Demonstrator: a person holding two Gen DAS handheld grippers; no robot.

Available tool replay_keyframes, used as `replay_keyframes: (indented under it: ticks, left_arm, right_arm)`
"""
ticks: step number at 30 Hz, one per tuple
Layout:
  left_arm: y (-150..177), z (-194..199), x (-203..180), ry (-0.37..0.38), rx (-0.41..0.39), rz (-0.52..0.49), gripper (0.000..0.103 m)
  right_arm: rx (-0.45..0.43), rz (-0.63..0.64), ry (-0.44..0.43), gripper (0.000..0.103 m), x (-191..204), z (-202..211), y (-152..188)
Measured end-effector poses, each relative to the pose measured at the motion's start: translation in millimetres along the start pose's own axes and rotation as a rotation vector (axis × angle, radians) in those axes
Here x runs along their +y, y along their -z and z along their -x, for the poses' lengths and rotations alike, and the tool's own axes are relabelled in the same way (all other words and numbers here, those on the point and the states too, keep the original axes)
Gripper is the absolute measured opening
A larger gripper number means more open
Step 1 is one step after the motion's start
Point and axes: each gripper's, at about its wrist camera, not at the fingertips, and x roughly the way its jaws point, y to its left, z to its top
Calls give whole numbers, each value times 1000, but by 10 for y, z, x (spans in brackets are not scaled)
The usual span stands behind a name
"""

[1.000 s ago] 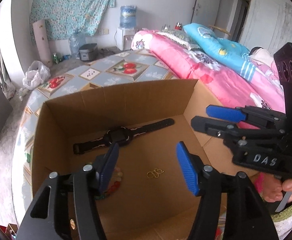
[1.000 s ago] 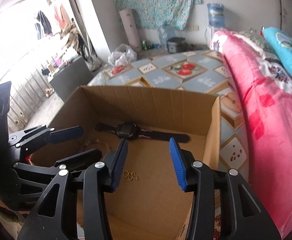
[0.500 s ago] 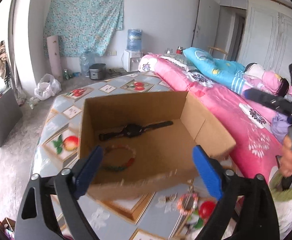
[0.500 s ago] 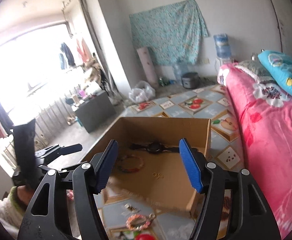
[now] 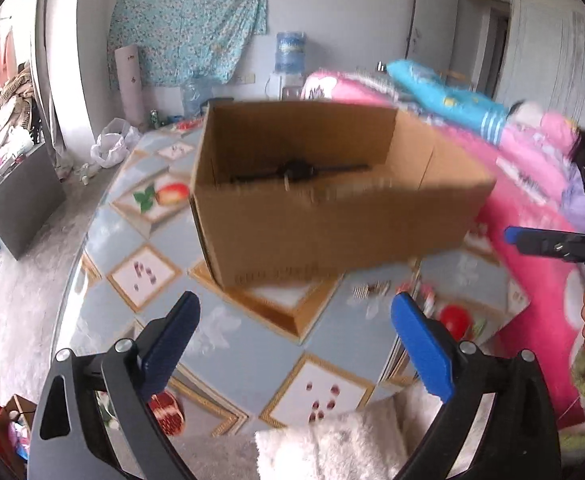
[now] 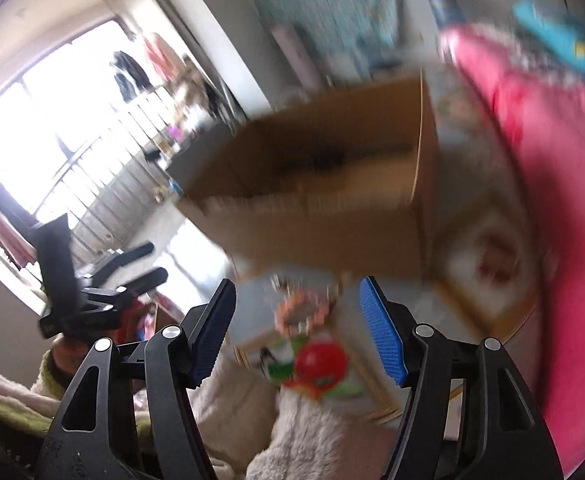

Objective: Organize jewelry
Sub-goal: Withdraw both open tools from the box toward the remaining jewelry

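Observation:
An open cardboard box (image 5: 332, 232) stands on the tiled table; it also shows, blurred, in the right wrist view (image 6: 324, 224). A black watch (image 5: 296, 170) lies inside at the back. A pink bead bracelet (image 6: 300, 314) lies on the table in front of the box, with a small metal piece (image 5: 368, 290) near it. My left gripper (image 5: 296, 344) is open and empty, held above the table's near edge. My right gripper (image 6: 296, 328) is open and empty, just short of the bracelet.
The table (image 5: 140, 240) has a glass top over fruit-patterned tiles. A pink bed (image 5: 532, 184) runs along the right. A white fluffy sleeve (image 5: 332, 444) is at the bottom. A dark cabinet (image 5: 20, 204) stands on the floor at left.
Both grippers have pulled back out of the box and down to the table's near edge. The box now looks farther off, and the bracelet on the table has come into view.

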Motion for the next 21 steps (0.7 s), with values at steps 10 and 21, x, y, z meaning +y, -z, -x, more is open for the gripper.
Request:
replay_keyframes:
  ticks: [10,21]
  left_arm:
    - [212,-499,-233,-25,72,-50,94]
    - [202,-794,-405,-8,108,-96,94]
  right_arm:
    - [146,74,202,20,192,-836,53]
    - [128,54,355,8,-51,-655,68]
